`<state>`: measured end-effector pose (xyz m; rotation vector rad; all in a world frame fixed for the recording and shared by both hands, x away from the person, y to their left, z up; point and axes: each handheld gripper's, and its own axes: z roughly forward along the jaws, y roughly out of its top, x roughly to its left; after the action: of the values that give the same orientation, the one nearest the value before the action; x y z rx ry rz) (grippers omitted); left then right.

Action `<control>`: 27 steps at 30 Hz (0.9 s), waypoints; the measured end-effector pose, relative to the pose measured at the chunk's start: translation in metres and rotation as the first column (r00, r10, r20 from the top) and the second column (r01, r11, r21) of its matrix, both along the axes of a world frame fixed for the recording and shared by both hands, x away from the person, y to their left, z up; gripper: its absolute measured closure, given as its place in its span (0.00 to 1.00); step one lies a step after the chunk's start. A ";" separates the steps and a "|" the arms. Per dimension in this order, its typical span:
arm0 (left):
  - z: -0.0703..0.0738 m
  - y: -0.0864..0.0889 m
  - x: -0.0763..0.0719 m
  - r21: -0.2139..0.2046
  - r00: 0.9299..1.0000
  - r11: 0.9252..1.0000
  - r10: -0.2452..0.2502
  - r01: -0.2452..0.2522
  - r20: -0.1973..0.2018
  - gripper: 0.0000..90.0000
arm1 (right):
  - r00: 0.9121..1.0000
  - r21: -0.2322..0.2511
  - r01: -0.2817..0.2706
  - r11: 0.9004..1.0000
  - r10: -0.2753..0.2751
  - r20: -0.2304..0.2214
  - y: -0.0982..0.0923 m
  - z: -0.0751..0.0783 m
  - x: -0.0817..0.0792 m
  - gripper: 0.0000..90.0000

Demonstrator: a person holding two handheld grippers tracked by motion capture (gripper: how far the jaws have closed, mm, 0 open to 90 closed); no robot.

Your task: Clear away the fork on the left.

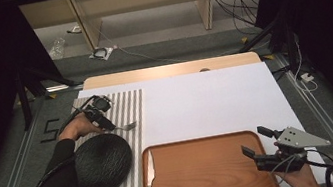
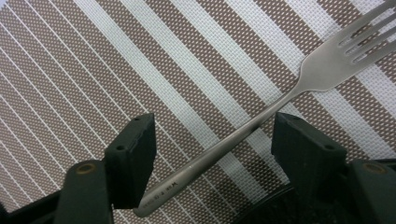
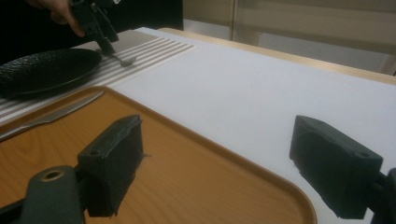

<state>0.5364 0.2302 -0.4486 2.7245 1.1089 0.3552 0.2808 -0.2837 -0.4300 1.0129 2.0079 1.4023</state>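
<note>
Beside the black plate (image 1: 102, 163) | left gripper (image 2: 212, 140) released, jaws straddling fork (image 2: 261, 121) handle, untouched | right gripper (image 3: 215, 172) released over tray (image 1: 203, 179)

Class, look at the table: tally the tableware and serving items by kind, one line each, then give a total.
Fork: 1
Knife: 1
Black plate: 1
Wooden tray: 1
Striped placemat: 1
Total: 5
</note>
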 end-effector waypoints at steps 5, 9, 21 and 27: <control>-0.001 0.000 0.002 0.016 0.999 0.999 -0.037 0.038 -0.024 0.39 | 1.000 -0.004 -0.001 1.000 0.001 -0.001 0.000 0.000 0.000 0.20; -0.003 -0.003 0.002 0.017 0.997 0.997 -0.069 0.070 -0.039 0.41 | 1.000 -0.011 0.001 1.000 -0.001 -0.009 -0.001 0.000 0.000 0.21; -0.010 -0.008 0.002 0.033 0.988 0.991 -0.125 0.129 -0.085 0.51 | 1.000 -0.013 -0.002 1.000 0.002 -0.008 -0.001 0.000 -0.001 0.21; -0.011 -0.008 0.004 0.020 0.987 0.991 -0.127 0.130 -0.101 0.56 | 1.000 -0.016 -0.002 1.000 0.002 -0.007 0.000 0.000 0.000 0.21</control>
<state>0.5403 0.2226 -0.4598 2.8470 0.9516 0.2186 0.2804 -0.2840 -0.4299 1.0104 2.0233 1.3832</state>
